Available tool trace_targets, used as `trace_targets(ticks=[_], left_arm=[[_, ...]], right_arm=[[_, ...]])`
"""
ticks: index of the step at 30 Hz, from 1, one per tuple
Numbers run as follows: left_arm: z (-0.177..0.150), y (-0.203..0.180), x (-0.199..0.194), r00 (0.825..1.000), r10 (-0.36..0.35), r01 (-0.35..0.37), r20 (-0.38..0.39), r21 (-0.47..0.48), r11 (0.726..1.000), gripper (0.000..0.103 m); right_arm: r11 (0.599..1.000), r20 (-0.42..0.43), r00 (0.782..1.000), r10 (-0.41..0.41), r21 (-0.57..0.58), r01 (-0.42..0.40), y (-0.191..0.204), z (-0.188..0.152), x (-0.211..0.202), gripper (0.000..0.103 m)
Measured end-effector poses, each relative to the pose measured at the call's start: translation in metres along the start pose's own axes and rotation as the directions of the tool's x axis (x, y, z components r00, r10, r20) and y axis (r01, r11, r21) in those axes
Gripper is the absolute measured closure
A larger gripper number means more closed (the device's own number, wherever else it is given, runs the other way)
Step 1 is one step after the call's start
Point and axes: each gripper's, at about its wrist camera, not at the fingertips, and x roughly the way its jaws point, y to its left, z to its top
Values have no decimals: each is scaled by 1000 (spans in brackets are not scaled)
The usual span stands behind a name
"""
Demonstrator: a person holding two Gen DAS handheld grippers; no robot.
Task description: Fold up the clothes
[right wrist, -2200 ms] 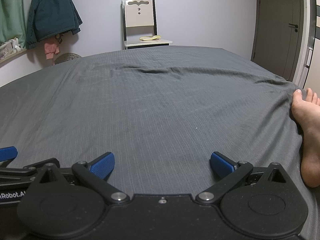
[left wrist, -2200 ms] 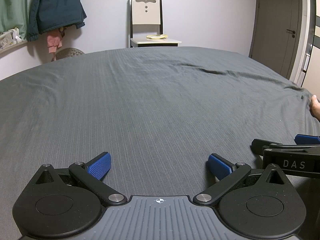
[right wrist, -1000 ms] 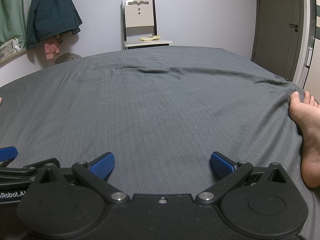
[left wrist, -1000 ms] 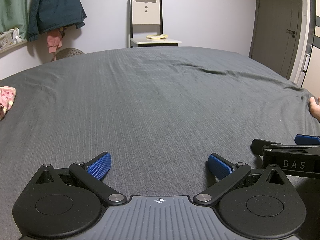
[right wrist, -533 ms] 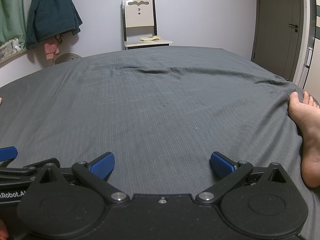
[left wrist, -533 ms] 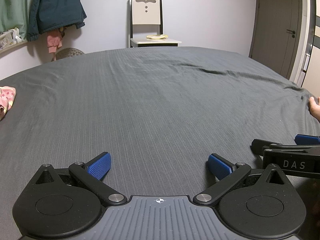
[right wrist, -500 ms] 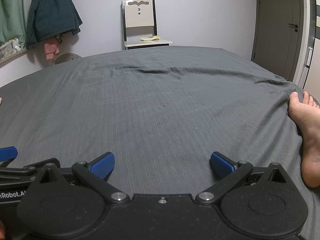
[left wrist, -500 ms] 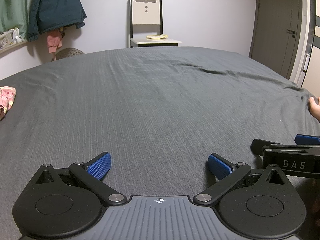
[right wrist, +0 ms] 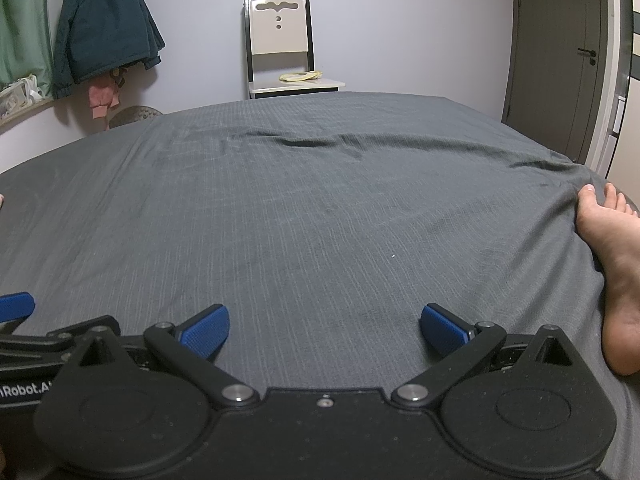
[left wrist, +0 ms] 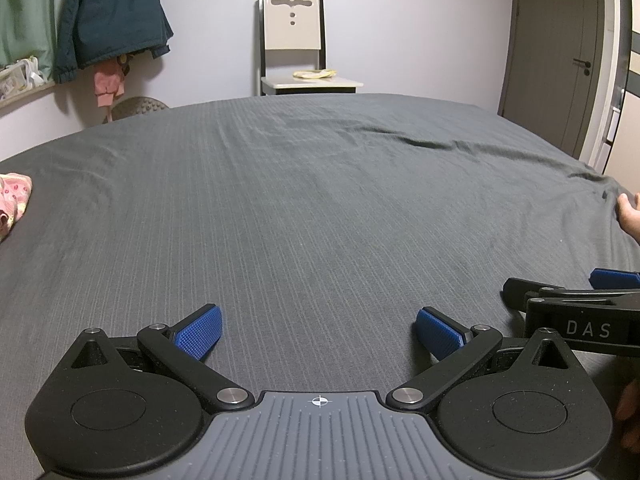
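Observation:
A pink patterned garment lies bunched at the far left edge of the dark grey bed sheet, well left of both grippers. My left gripper rests low over the sheet, open, with nothing between its blue pads. My right gripper sits just to its right, also open and empty; its side shows in the left wrist view as a black arm. In the right wrist view, only a sliver at the left edge hints at the garment.
A bare foot lies on the sheet at the right. Beyond the bed stand a cream chair holding a yellow cloth, a dark jacket hanging on the left wall, and a grey door at right.
The pink garment came into view at the left edge of the bed about a second ago and stays there. The foot shifted slightly. Both grippers have held still.

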Motion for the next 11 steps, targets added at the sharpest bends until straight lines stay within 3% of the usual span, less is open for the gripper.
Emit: trace_targets(ticks=[11], left_arm=[[0,-1,0,1000,1,-1,1,-1,1000,0]], right_arm=[[1000,1,1000,-2,-6,2,1,0,1,0]])
